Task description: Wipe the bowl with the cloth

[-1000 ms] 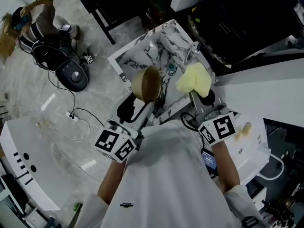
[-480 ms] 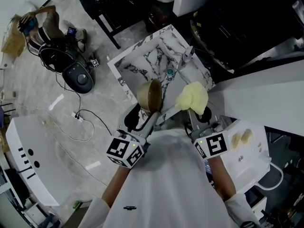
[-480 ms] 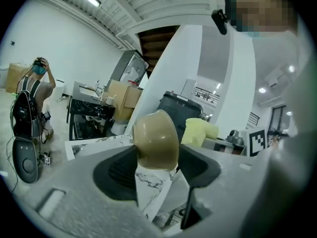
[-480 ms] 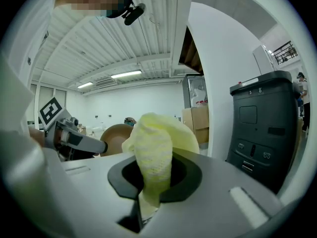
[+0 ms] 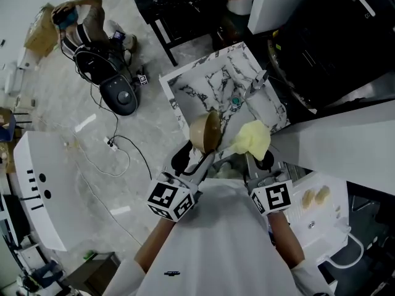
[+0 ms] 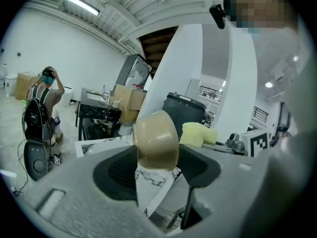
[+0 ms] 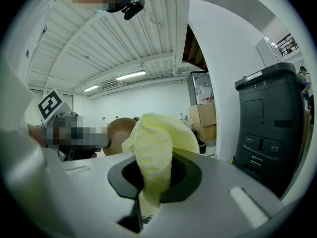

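The grey floor (image 5: 139,113) is opening wide to the left of the left claw, so there is plenty of room out that way. The white counter (image 5: 336,137) is pressing in just right of the right claw, and its edge is running close by. Beyond both claws the marble-patterned basin (image 5: 197,82) is sitting, with its near rim just ahead of the jaws.

The left gripper (image 5: 202,156) is clamping the tan bowl (image 5: 205,132) by its rim. It is holding the bowl on edge, hollow facing the right claw. The right gripper (image 5: 250,157) is pinching the yellow cloth (image 5: 252,138), which is bunching up above its jaws.

The gap is closing. A second ago bowl and cloth were well apart; now the cloth's edge is sitting just beside the bowl's rim, and contact cannot be told.
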Motion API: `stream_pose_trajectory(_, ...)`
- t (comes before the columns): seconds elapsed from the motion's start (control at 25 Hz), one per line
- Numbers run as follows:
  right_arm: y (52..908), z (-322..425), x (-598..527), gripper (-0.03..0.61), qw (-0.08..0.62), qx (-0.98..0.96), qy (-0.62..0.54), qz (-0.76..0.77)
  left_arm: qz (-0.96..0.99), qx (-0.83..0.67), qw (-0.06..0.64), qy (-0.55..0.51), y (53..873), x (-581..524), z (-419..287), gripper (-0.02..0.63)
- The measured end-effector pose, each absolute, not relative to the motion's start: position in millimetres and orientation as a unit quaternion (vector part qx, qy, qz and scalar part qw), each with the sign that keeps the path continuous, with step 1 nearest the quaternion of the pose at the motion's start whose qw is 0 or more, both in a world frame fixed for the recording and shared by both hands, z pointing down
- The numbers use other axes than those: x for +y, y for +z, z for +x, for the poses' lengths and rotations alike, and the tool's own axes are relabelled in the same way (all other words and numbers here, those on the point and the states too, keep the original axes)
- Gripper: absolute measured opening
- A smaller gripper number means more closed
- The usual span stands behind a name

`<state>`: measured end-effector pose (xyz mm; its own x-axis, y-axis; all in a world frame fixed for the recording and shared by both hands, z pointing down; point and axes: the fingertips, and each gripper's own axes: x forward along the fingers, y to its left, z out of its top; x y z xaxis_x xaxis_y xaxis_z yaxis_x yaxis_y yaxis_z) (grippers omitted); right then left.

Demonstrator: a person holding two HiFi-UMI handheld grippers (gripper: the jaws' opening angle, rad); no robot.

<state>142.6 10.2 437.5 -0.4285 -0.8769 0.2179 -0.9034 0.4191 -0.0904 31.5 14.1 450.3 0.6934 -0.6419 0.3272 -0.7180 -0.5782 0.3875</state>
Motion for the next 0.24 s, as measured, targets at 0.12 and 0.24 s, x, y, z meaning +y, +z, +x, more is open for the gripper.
stream_pose_trajectory(0.12,440,144,22,0.026,0.068,-0.842,0.103,0.525,0.882,-0.394,0.248,0.078,451,27,29,0.261)
stream_pose_trajectory(0.24,442,150,36,0.026,0.068,-0.84,0.107,0.528,0.881,-0.397,0.246,0.081,451,42,31,0.261)
